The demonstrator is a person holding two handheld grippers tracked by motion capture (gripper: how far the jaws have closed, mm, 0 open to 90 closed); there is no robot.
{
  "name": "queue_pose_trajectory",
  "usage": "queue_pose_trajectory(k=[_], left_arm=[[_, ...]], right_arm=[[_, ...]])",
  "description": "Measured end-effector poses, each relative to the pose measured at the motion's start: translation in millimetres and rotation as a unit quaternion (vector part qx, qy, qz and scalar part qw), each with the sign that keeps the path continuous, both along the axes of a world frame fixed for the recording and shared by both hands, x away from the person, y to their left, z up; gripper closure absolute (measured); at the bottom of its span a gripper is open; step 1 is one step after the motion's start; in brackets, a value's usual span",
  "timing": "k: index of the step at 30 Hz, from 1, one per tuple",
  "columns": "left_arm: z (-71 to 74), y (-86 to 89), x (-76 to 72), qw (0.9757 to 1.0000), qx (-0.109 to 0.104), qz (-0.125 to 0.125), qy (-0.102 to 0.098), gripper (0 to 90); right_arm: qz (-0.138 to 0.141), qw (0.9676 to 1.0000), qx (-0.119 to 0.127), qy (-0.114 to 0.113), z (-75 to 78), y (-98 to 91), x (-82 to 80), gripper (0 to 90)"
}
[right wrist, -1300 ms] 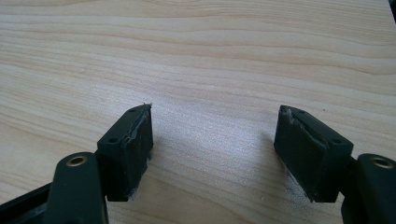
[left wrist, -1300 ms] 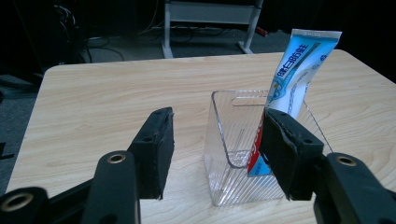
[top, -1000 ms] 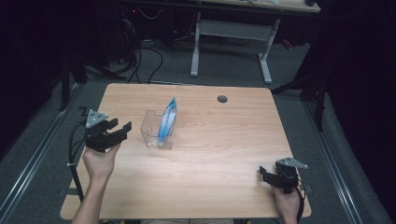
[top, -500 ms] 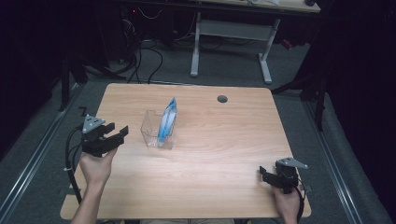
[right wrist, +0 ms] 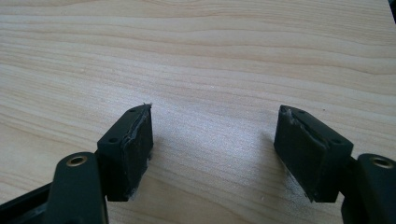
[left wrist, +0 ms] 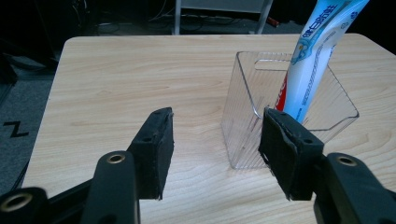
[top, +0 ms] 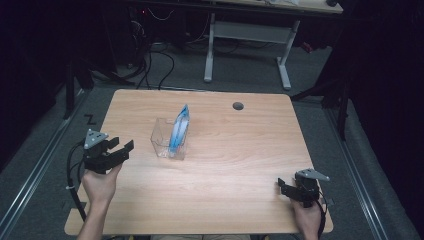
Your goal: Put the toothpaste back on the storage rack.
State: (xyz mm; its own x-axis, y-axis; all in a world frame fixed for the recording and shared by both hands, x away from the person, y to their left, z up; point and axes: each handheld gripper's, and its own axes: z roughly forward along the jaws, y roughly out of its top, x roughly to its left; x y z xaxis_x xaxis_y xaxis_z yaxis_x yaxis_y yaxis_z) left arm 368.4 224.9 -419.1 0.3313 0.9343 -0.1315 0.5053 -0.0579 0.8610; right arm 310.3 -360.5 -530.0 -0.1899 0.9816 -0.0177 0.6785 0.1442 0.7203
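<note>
**Both grippers open and empty, toothpaste tube in clear bin**

Near edge first. In the high view I see my right gripper (top: 281, 187) at lower right of the frame, low over the table (top: 240, 200), well apart from everything else. In the right gripper view its jaws stand wide apart, only bare wood grain between the pads (right wrist: 133, 149). Holding nothing.

My left gripper (top: 122, 148) sits at the left of the high view, over the table's left edge, jaws pointing toward the middle. Jaws parted, nothing in them. In the left gripper view the pads (left wrist: 156, 149) frame bare table; the right-hand jaw overlaps the near corner of the clear bin (left wrist: 247, 126) in the picture. Can't tell if it touches; the high view shows a gap.

Further up: bin (top: 165, 140) stands upright left of centre. Toothpaste tube (top: 179, 131) stands in it, leaning, top sticking above the rim. Blue and white, red near the bottom (left wrist: 313, 60).

Beyond that, a round grommet hole (top: 238, 106) near the table's far edge.
</note>
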Motion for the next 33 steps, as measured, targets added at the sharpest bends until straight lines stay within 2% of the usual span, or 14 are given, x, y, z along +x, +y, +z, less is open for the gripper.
queue_pose_trajectory(k=[10, 33], left_arm=[[-8.1, 3.6, -4.3, 1.0000, -0.005, 0.006, 0.003, 44.7], [-30.2, 7.5, -9.8, 0.9995, -0.014, 0.013, 0.024, 44.7]], right_arm=[[0.000, 1.0000, 0.000, 0.000, 0.0, 0.0, 0.0, 28.3], [0.000, 1.0000, 0.000, 0.000, 0.0, 0.1, 0.0, 28.3]])
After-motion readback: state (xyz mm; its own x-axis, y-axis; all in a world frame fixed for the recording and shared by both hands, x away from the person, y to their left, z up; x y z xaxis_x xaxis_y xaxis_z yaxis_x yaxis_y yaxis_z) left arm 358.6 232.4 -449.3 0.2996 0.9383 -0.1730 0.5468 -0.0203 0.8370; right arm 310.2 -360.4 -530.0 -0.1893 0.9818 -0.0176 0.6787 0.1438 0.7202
